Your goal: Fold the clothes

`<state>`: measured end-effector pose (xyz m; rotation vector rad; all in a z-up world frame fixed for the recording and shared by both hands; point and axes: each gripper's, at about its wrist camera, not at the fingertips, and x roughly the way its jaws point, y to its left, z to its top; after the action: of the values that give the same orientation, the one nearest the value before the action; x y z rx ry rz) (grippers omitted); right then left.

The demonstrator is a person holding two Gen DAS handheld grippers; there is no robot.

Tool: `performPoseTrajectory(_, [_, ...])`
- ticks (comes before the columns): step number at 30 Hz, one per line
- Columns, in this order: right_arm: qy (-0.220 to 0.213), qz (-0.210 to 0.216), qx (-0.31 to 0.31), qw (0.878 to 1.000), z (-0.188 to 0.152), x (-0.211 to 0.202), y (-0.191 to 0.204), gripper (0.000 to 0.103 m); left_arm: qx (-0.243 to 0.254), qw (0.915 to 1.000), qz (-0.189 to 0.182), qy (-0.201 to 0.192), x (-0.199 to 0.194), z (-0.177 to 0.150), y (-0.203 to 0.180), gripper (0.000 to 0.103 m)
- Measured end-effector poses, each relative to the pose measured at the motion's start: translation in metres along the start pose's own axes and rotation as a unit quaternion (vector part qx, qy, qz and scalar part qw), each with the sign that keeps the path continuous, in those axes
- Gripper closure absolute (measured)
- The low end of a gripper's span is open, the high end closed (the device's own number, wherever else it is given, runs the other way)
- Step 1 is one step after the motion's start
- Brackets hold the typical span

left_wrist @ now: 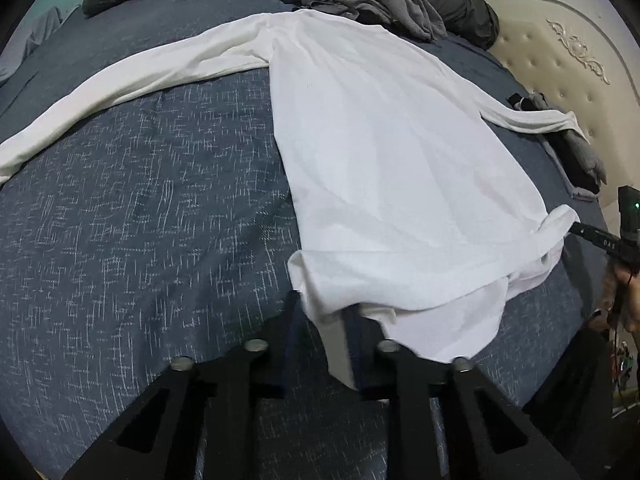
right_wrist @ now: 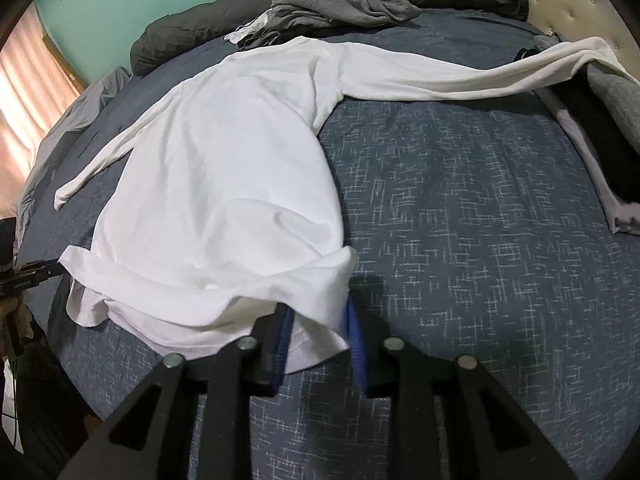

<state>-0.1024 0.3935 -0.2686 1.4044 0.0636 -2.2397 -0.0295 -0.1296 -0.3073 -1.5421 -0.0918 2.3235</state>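
White long-sleeve shirt point(left_wrist: 384, 152) flat on the blue bedspread point(left_wrist: 140, 220), sleeves spread out, hem nearest. Left gripper point(left_wrist: 324, 320) pinched narrow on one hem corner; right gripper point(right_wrist: 316, 320) has the other corner between its blue pads point(right_wrist: 354, 328), hem lifted there. "DAS" readable on the right gripper's body, left view. Grey clothes pile point(left_wrist: 380, 0) and dark duvet point(right_wrist: 180, 40) past the collar; folded stack point(right_wrist: 600, 120) under one cuff. Fingertips hidden by cloth.

Home bedroom, bed point(left_wrist: 140, 208) with blue patterned cover, tufted cream headboard point(left_wrist: 560, 68), teal wall point(right_wrist: 132, 4), pink curtain point(right_wrist: 24, 92)
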Motion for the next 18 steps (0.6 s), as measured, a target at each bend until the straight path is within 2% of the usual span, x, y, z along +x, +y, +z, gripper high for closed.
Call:
performPoseTrajectory(2, [0.005, -0.001, -0.002, 1.0, 0.001, 0.003, 0.001, 0.089, 0.004, 1.0, 0.002, 0.002, 0.001, 0.003, 0.001, 0.097])
performPoseTrajectory(4, [0.005, -0.006, -0.005, 1.0, 0.002, 0.003, 0.003, 0.097, 0.008, 1.0, 0.004, 0.0, -0.001, 0.005, 0.001, 0.099])
performPoseTrajectory(6, [0.002, -0.008, -0.003, 1.0, 0.003, 0.001, 0.002, 0.1, 0.011, 0.9999, 0.004, -0.004, -0.006, 0.007, 0.001, 0.102])
performPoseTrajectory(11, [-0.01, -0.011, -0.003, 1.0, 0.005, -0.012, 0.005, 0.102, 0.02, 0.9995, 0.008, -0.022, -0.029, 0.011, 0.001, 0.102])
performPoseTrajectory(18, [-0.047, -0.002, -0.021, 0.999, 0.018, -0.055, 0.021, 0.102, 0.04, 0.9976, 0.019, -0.053, -0.072, 0.024, -0.003, 0.102])
